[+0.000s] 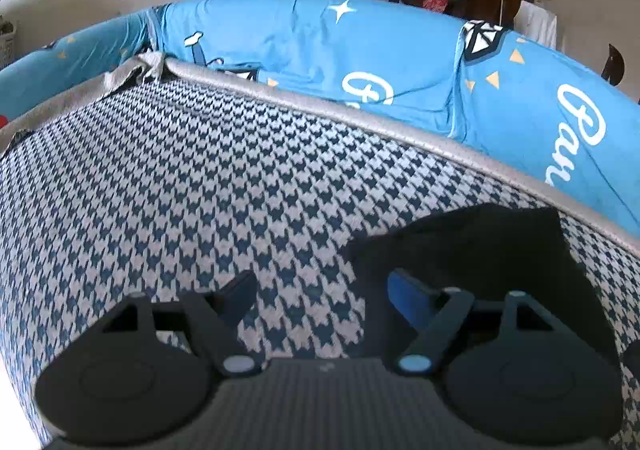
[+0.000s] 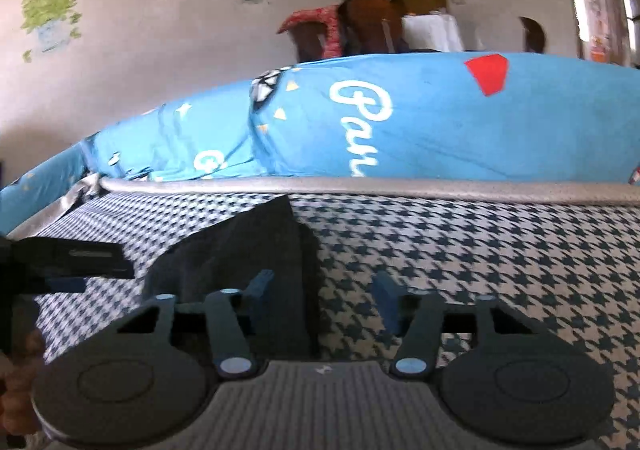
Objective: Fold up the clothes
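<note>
A dark, nearly black garment (image 1: pixel 480 242) lies folded on the blue-and-white houndstooth cover (image 1: pixel 200 190). In the left wrist view it sits at the lower right, and my left gripper (image 1: pixel 324 290) stands open with its right finger over the cloth's near edge. In the right wrist view the same garment (image 2: pixel 248 246) lies at the lower left. My right gripper (image 2: pixel 320 290) is open too, its left finger over the garment and its right finger above bare cover. Nothing is pinched in either one. The other gripper's body (image 2: pixel 72 254) shows at the left edge.
A grey piped edge (image 2: pixel 360 186) borders the houndstooth surface. Behind it lies a bright blue printed quilt (image 2: pixel 440 118) (image 1: pixel 360 62). Further back stand dark wooden chairs (image 2: pixel 360 26) with red cloth, a white-draped table and a door. A hand (image 2: pixel 16 378) shows at the lower left.
</note>
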`<state>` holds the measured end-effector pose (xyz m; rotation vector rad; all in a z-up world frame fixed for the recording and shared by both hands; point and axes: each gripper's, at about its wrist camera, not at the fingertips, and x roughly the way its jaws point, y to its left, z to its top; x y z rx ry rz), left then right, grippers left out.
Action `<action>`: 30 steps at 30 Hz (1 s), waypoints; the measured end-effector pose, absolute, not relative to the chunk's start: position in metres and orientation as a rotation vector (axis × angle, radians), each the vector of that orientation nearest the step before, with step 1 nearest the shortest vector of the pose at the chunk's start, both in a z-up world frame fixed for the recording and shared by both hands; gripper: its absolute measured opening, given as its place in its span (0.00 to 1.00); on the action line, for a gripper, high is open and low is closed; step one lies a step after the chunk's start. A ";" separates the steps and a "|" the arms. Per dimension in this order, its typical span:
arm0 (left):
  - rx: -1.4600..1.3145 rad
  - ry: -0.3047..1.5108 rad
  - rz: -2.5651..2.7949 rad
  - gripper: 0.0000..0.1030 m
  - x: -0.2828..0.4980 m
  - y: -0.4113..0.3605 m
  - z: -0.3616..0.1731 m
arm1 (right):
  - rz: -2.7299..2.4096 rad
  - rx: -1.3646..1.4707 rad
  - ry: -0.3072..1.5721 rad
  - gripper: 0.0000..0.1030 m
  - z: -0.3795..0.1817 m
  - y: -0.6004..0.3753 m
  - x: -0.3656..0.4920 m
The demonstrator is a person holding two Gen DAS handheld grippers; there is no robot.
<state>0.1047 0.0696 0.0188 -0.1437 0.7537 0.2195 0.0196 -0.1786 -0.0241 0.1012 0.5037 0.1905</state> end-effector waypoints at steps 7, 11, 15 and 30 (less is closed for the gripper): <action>-0.117 0.795 0.234 0.78 0.108 0.066 0.004 | 0.282 0.031 0.546 0.44 -0.038 -0.160 0.023; -0.081 0.843 0.265 0.80 0.114 0.064 -0.011 | 0.227 0.094 0.655 0.44 -0.058 -0.171 0.037; -0.077 0.855 0.276 0.87 0.112 0.064 -0.012 | 0.225 0.153 0.672 0.44 -0.058 -0.177 0.038; -0.077 0.897 0.214 0.87 0.088 0.056 0.000 | 0.246 0.090 0.640 0.50 -0.034 -0.169 0.029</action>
